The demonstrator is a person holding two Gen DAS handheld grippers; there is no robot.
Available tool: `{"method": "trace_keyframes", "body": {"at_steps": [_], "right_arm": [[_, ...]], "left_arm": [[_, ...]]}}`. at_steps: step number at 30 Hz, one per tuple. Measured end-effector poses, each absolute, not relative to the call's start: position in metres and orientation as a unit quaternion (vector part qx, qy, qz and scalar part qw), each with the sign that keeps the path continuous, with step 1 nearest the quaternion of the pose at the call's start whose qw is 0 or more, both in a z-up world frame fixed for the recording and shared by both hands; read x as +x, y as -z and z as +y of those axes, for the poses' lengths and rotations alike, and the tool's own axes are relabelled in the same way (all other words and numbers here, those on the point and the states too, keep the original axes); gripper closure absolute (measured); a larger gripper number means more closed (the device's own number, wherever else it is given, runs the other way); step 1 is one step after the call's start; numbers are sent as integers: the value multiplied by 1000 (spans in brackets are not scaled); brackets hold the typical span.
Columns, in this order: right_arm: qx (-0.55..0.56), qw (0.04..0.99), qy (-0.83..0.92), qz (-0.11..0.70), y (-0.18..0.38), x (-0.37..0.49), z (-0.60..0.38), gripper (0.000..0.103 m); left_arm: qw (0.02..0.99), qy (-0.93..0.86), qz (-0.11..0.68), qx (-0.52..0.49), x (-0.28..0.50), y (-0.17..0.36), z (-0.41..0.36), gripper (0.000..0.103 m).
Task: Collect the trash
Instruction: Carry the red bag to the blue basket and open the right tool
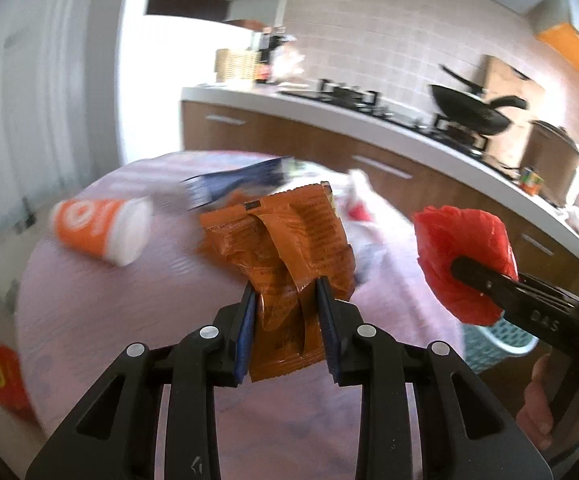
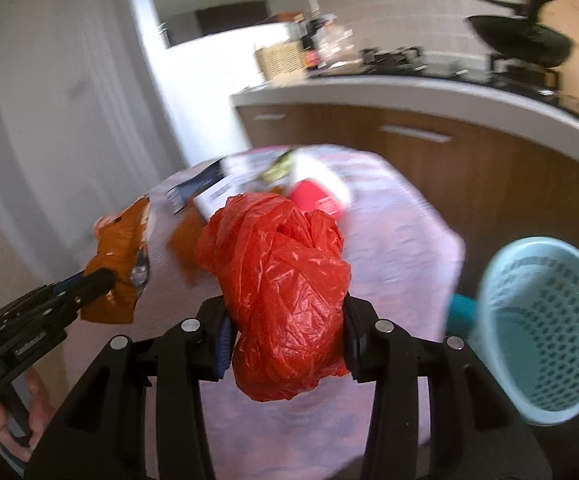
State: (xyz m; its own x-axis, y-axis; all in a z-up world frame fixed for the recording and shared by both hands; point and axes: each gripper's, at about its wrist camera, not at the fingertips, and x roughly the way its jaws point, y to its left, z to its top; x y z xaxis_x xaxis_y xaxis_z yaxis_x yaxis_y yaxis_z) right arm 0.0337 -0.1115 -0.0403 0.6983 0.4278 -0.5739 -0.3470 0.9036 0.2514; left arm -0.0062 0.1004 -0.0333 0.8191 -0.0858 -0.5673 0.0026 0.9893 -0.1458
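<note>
A: Item one, left gripper [image 1: 285,296]?
B: Pinching a crumpled orange-brown snack wrapper [image 1: 289,248]. The wrapper stands up out of the jaws, long axis roughly along the fingers, lifted clear of the pink tablecloth [image 1: 129,320].

A: Item two, right gripper [image 2: 287,332]?
B: Pressed on a balled red plastic bag [image 2: 281,280], which bulges above and below the pads. Also held off the table.

A: Receptacle?
B: Light blue perforated waste basket [image 2: 545,328], off the table's right edge and lower than it, mouth tilted toward the right wrist camera. It lies to the right of both grippers. The right hand looks the nearer; the left would have to cross over or wait.

A: Open room?
B: In my judgement, clear air between the red bag and the basket rim. The kitchen counter [image 2: 409,96] runs behind, well apart.

A: Remaining on the table?
B: An orange-and-white cup [image 1: 101,232] lying on its side, a dark blue packet [image 1: 233,188], a red-and-white item [image 2: 317,196], blurred. Not yet collected.
</note>
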Motion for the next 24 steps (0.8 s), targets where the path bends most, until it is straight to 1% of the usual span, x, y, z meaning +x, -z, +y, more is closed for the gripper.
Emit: {"method": "trace_keyframes", "body": {"at_steps": [8, 13, 18, 24], "right_arm": [[81, 945, -113, 296, 23, 30, -203, 64], [99, 949, -56, 294, 27, 37, -254, 64], [122, 941, -11, 316, 44, 52, -296, 64], [160, 912, 32, 377, 85, 78, -332, 63]], "left_arm": [[948, 112, 295, -40, 29, 17, 18, 76], [942, 156, 297, -21, 54, 12, -30, 75], [926, 198, 321, -16, 84, 26, -79, 74], [897, 242, 370, -3, 120, 60, -129, 74]]}}
